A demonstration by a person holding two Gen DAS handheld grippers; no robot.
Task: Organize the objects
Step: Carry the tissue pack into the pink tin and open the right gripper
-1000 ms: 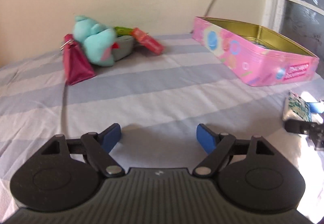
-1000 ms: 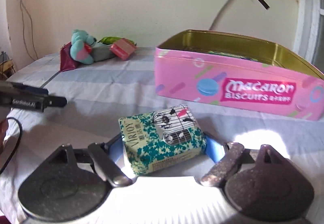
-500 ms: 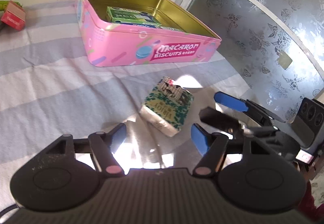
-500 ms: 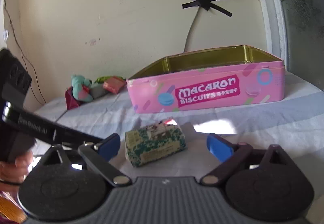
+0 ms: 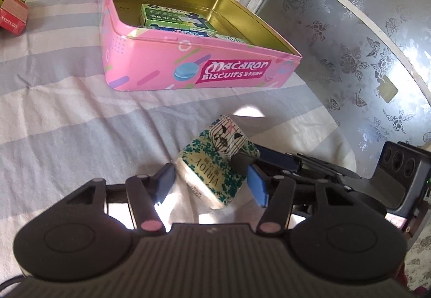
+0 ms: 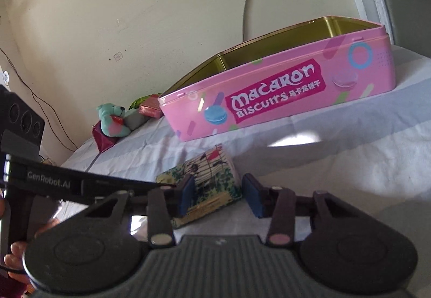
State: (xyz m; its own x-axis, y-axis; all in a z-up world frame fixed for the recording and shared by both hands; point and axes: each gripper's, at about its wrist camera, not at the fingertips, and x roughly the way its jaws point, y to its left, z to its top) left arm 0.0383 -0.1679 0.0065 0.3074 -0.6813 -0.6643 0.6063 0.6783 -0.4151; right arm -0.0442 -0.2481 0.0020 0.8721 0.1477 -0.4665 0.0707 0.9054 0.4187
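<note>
Two tools meet on one soft green-and-white floral tissue pack (image 5: 210, 168) (image 6: 212, 176), which lies tilted on the lilac-striped sheet (image 5: 67, 120). The left tool (image 5: 211, 182) has just been closing and clamps the pack across its length. The right tool (image 6: 219, 195), coming in from 3 o'clock, has also just closed and pinches the pack's narrower sides. At 12 o'clock stands the open pink macaron biscuit tin (image 5: 161, 60) (image 6: 269, 98), holding green cartons (image 5: 172, 17). At 10 o'clock lies a red box (image 5: 12, 14).
</note>
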